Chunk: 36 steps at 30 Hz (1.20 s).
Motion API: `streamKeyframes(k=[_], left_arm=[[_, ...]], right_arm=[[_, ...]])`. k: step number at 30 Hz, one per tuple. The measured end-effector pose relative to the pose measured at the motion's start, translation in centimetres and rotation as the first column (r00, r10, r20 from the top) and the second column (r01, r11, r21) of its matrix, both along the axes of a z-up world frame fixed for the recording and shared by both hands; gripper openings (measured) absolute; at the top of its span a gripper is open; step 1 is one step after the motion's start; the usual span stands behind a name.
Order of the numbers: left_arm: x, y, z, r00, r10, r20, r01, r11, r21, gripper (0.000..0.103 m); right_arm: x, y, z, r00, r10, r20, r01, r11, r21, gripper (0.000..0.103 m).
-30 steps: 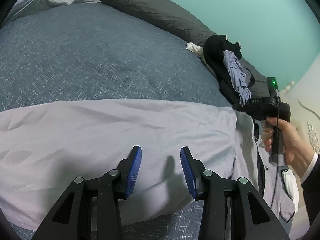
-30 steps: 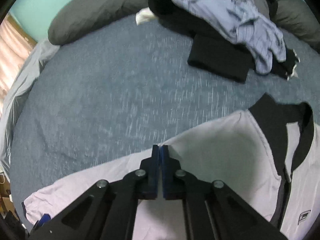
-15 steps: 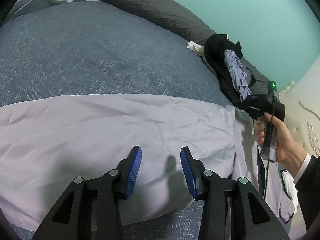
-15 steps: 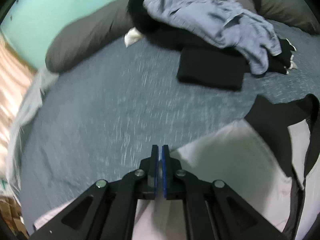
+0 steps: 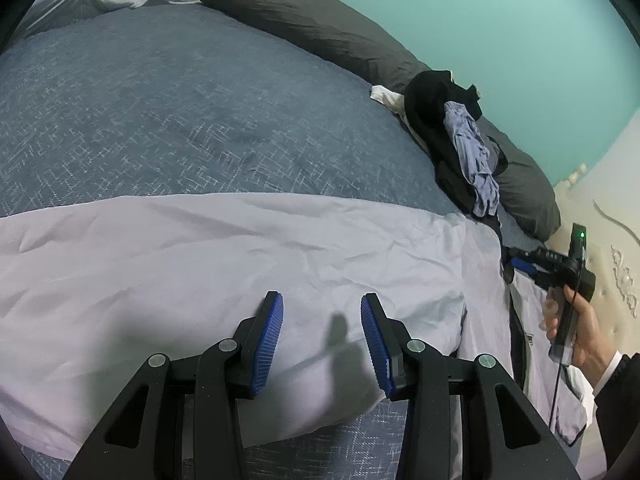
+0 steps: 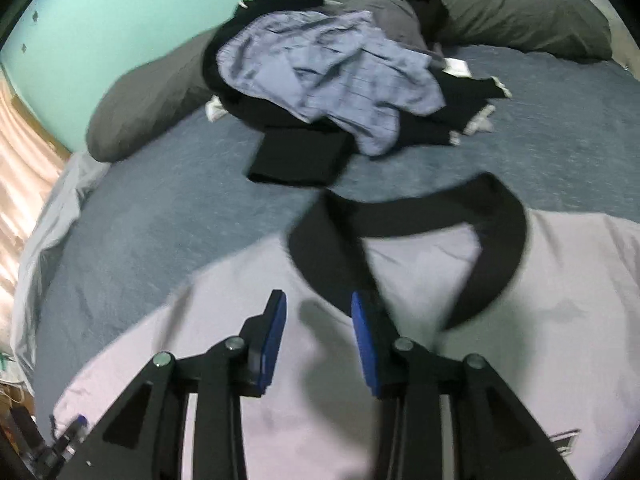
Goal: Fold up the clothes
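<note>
A pale lilac jacket (image 5: 240, 248) lies spread on the blue bedspread (image 5: 160, 100). My left gripper (image 5: 322, 300) hovers open over its body, with nothing between the blue pads. In the right wrist view the jacket (image 6: 560, 320) shows its black collar (image 6: 504, 232). My right gripper (image 6: 318, 298) hangs just above the cloth beside the collar. Its jaws are opening and no fabric is pinched between them. The left wrist view shows the right gripper (image 5: 520, 265) at the jacket's far right end, held by a person's hand (image 5: 580, 328).
A heap of black clothes with a blue striped shirt (image 6: 328, 64) lies beyond the collar, with a folded black piece (image 6: 296, 160) in front of it. Grey pillows (image 5: 312, 28) line the teal wall. A curtain (image 6: 24, 152) hangs at the left.
My right gripper has slid from the jacket's shoulder edge across to the black collar, and its shut jaws have parted. The left gripper has stayed where it was.
</note>
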State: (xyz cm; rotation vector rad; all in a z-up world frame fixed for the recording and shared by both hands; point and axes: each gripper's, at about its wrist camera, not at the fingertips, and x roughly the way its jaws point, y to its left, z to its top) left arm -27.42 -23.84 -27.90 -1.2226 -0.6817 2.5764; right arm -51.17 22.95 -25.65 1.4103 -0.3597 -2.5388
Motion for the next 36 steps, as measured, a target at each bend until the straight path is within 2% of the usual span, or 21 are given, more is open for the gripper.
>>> streamKeyframes(k=[5,10,15,20,26,28,32,36], left_arm=[[0.0,0.3,0.1,1.0,-0.004,-0.002,0.004,1.0,-0.006,0.045],[0.0,0.4,-0.2,1.0,-0.006,0.003,0.006,1.0,-0.006,0.045],[0.1,0.4,-0.2,1.0,-0.003,0.002,0.003,1.0,-0.001,0.045],[0.2,0.4,-0.1,1.0,-0.003,-0.002,0.003,1.0,0.003,0.045],[0.2,0.4,0.0,1.0,-0.002,-0.005,0.002,1.0,0.001,0.05],[0.2,0.4,0.0,1.0,-0.001,-0.006,0.001,1.0,0.001,0.05],[0.2,0.4,0.0,1.0,0.001,-0.005,-0.001,1.0,0.001,0.051],[0.1,0.4,0.0,1.0,-0.001,-0.003,0.001,1.0,0.001,0.051]], right_arm=[[0.7,0.5,-1.5,0.999,0.032,0.014,-0.032,0.999,-0.016,0.034],[0.9,0.7,-3.5,0.998,0.01,0.057,-0.007,0.999,-0.044,0.034],[2.3,1.4,-3.8,0.999,0.02,0.03,-0.017,0.996,-0.088,0.034],[3.6,2.8,-4.3,0.998,-0.012,0.057,0.02,0.989,-0.149,0.034],[5.8,2.7,-4.1,0.998,0.062,0.012,-0.059,0.982,-0.179,0.034],[6.2,2.4,-3.8,0.998,0.069,-0.008,-0.069,0.985,-0.16,0.015],[7.0,1.7,-2.0,0.992,0.085,-0.089,-0.093,0.991,-0.094,0.004],[8.0,1.6,-0.3,0.987,0.076,-0.144,-0.077,0.997,-0.004,0.003]])
